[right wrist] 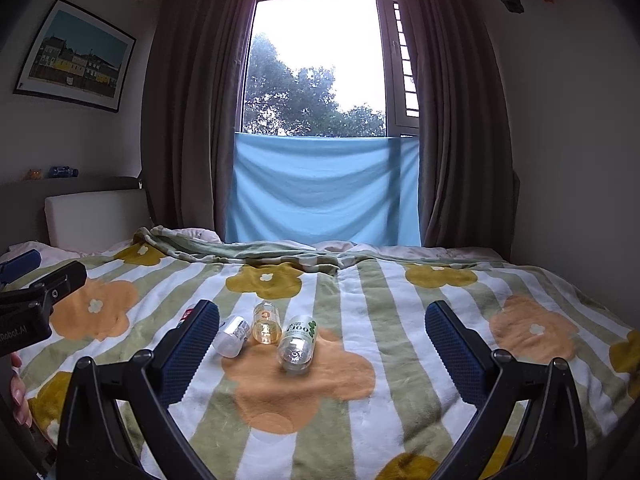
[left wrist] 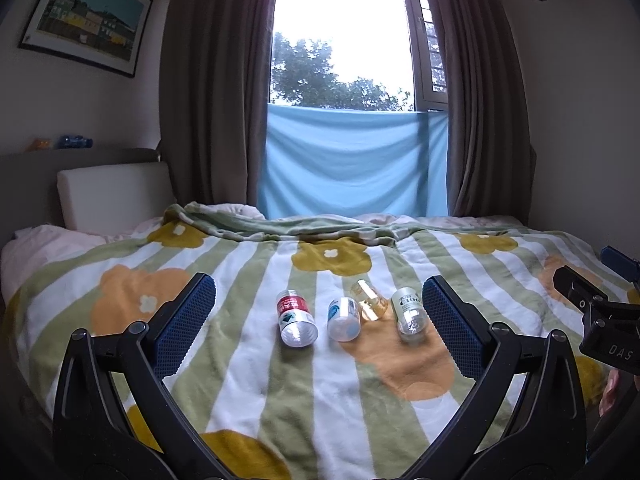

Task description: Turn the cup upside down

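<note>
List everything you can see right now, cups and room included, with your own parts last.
Small clear plastic cups: four, lying on their sides in a row mid-bed; red-labelled, blue-and-white-labelled, plain amber-tinted, green-labelled.
Fleece blanket: one, green and white stripes with orange and mustard flowers, covering the bed.
White headboard cushion: one, far left.
Light blue cloth: one, hung across the lower window.
Brown curtains: two, flanking the window.
Framed picture: one, left wall.
Left tongs: black, blue pads, open, empty, short of the cups.
Right tongs: same, open, empty.
</note>
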